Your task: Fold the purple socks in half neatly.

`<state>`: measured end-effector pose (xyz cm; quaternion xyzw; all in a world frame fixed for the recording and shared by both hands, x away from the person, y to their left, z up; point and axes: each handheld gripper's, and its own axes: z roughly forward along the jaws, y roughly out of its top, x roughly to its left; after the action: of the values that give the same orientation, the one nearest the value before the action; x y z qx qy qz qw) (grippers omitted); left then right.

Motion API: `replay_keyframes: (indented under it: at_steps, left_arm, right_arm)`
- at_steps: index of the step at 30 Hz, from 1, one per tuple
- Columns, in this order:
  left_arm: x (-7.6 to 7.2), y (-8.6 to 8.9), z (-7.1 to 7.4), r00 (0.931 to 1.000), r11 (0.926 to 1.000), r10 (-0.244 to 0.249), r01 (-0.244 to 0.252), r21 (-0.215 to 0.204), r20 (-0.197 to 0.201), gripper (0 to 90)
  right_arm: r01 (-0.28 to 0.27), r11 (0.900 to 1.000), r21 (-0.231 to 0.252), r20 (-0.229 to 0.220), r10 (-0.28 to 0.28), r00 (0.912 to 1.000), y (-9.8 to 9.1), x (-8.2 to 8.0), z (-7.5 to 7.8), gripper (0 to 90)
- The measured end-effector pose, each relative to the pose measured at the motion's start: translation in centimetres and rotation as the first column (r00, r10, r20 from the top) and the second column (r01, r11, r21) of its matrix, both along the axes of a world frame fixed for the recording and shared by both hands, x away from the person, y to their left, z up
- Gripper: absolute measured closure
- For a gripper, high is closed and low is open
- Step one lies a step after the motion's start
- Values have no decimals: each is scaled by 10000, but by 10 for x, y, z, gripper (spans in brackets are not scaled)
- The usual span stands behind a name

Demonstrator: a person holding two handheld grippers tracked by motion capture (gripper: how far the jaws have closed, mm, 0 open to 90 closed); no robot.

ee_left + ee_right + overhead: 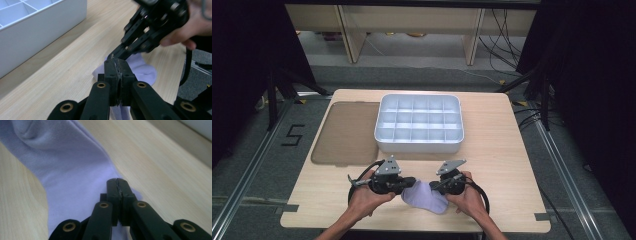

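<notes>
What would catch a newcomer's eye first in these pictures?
Probably the pale lilac sock at the table's near edge, with the left gripper and right gripper both shut on it from either side. Behind it, mid-table, stands a white divided tray, with a brownish translucent lid lying flat to its left.

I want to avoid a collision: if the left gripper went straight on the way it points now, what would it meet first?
Most likely the right gripper: in the left gripper view its tips lie right ahead of the left gripper, above the sock. They look almost touching, though depth is unclear.
</notes>
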<state>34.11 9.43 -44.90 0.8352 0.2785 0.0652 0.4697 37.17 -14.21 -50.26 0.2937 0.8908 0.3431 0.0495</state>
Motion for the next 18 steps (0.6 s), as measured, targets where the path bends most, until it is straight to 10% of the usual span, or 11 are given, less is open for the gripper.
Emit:
replay_keyframes:
  at_steps: [10,18]
  left_arm:
    - [4,-5,-1,9999,9998,129,-131,-159,-87,873]
    - [4,-7,-1,9999,9999,2,-4,-165,-126,873]
  right_arm:
    - [-288,9991,321,-198,295,9994,8,8,-1,889]
    - [-43,9997,256,642,27,9979,-16,1,17,885]
